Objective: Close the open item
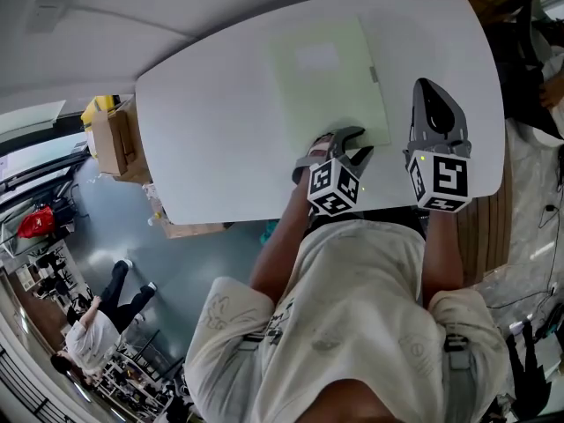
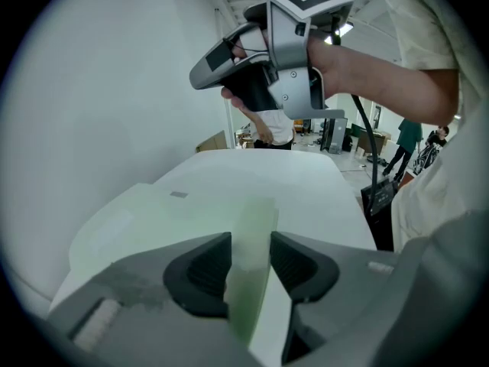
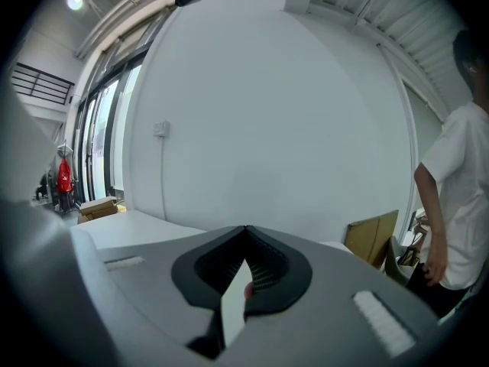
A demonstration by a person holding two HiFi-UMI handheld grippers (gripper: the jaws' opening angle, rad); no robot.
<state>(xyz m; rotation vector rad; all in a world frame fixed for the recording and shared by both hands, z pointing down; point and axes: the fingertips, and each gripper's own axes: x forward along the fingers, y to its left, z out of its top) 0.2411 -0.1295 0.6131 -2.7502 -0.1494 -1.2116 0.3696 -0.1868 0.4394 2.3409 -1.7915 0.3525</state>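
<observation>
A pale green folder lies flat and closed on the white table. My left gripper is at the folder's near right corner and tilts down onto it. Its jaws stand apart, and in the left gripper view a strip of the green folder shows in the gap between the pads. My right gripper hovers over the table just right of the folder, with its jaws together and nothing in them. It also shows above the table in the left gripper view. In its own view the right gripper's tips meet.
Cardboard boxes stand on the floor off the table's left end. Another cardboard piece and a standing person are beyond the table's far side. A person is far off at lower left.
</observation>
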